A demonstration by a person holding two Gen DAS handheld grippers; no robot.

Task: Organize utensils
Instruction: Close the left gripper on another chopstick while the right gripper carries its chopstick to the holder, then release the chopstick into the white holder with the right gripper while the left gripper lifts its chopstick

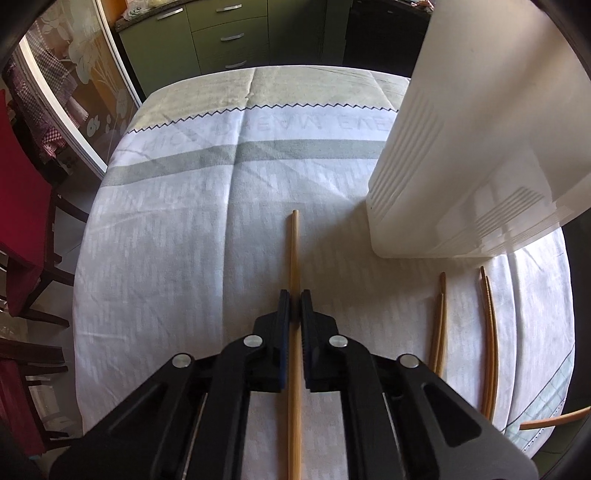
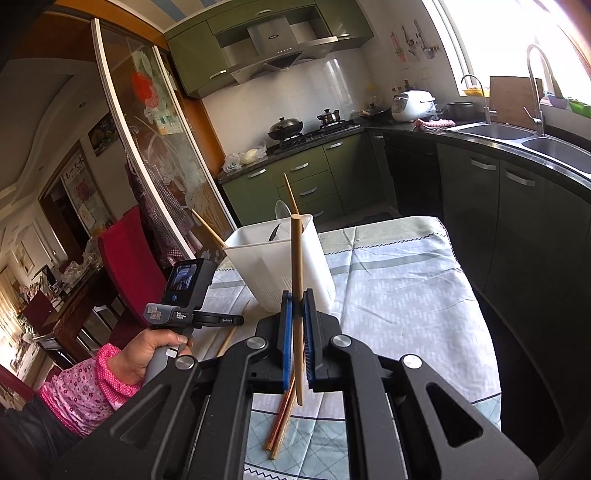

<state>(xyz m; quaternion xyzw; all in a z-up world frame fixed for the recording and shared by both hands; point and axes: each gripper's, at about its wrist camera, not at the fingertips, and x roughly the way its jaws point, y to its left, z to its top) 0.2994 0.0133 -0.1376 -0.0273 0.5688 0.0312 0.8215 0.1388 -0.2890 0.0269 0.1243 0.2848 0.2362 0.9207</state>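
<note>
Where zigzag stitching ends, mirrored tablecloth [image 1: 177,206] lettering, illegible.

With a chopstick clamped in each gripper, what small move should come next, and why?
Probably carry the right gripper forward to drop its upright bamboo chopstick into the white plastic utensil holder: it is held shut, standing just before the holder, which already contains chopsticks.

Around your table's pale tablecloth [image 2: 399,280]: green cabinets [image 2: 295,181] beyond its far edge, steel sink [image 2: 517,134] under a bright window [image 2: 491,33] to its right, red chair [image 2: 125,254] and glass sliding door [image 2: 147,147] left.
</note>
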